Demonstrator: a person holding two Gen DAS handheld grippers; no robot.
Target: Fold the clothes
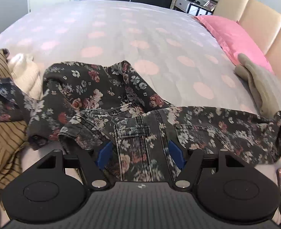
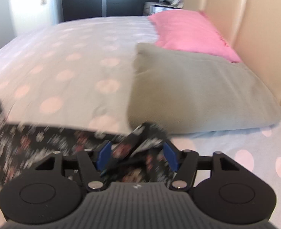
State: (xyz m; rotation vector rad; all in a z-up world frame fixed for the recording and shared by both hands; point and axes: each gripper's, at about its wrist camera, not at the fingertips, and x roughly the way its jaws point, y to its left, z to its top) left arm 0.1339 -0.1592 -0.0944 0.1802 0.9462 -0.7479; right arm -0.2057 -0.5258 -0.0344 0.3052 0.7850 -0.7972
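Floral jacket [image 1: 140, 137] lies loose between both grippers' parted jaws, ungripped.

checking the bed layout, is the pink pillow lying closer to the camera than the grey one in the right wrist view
No, the pink pillow lies farther back along the headboard, behind the grey pillow.
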